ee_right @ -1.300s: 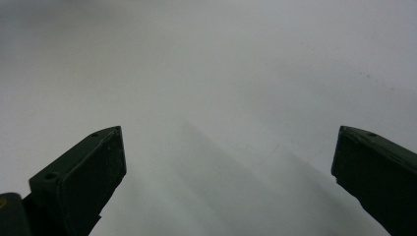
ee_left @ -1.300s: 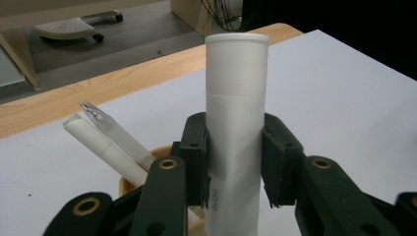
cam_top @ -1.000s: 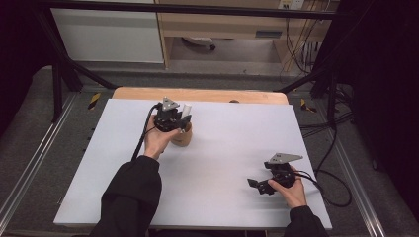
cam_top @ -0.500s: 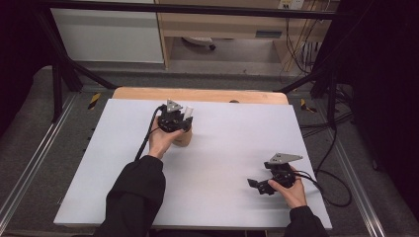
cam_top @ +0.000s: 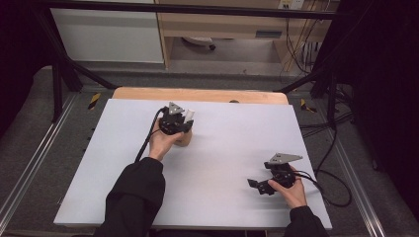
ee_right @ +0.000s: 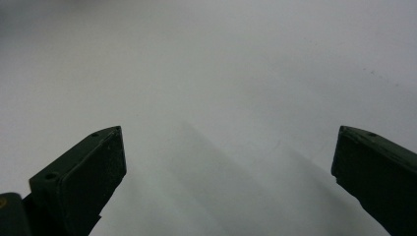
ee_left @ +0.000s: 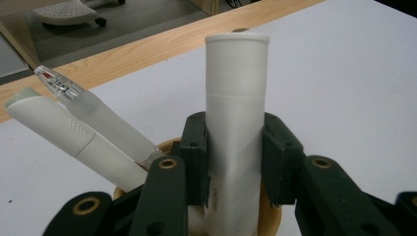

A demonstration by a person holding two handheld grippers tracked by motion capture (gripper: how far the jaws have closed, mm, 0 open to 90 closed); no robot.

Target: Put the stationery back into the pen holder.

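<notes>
1. White and tall, the tube (ee_left: 236, 128) stands upright between the pads of our left gripper (ee_left: 235, 160), its lower end down inside the wooden cup (ee_left: 268, 219) and its rimmed top well above the jaws.

2. Our left jaws are clamped on that tube, one pad on each side of its middle, with no gap visible on either side.

3. The relation that matters for us is the tube's long axis: it runs straight up out of the cup, square to the line between the two pads. We judge that any lift or lowering has to follow that vertical line, or the tube's foot will catch the cup's rim.

4. Two more things share the cup and lean away toward the left of the left gripper view: a white pen-like stick (ee_left: 64, 135) and a frosted one with a clear tip (ee_left: 93, 110). They are near the tube but apart from it higher up.

5. From the high view, the cup (cam_top: 185, 138) sits toward the far left part of the white table (cam_top: 232, 148), under our left gripper (cam_top: 174, 121).

6. Our right gripper (cam_top: 264, 186) rests low near the table's near right corner, well apart from the cup, jaws spread wide with only bare table between them (ee_right: 226, 162).

7. So our left hand is the near one by far; the right has no part in this grip.
</notes>
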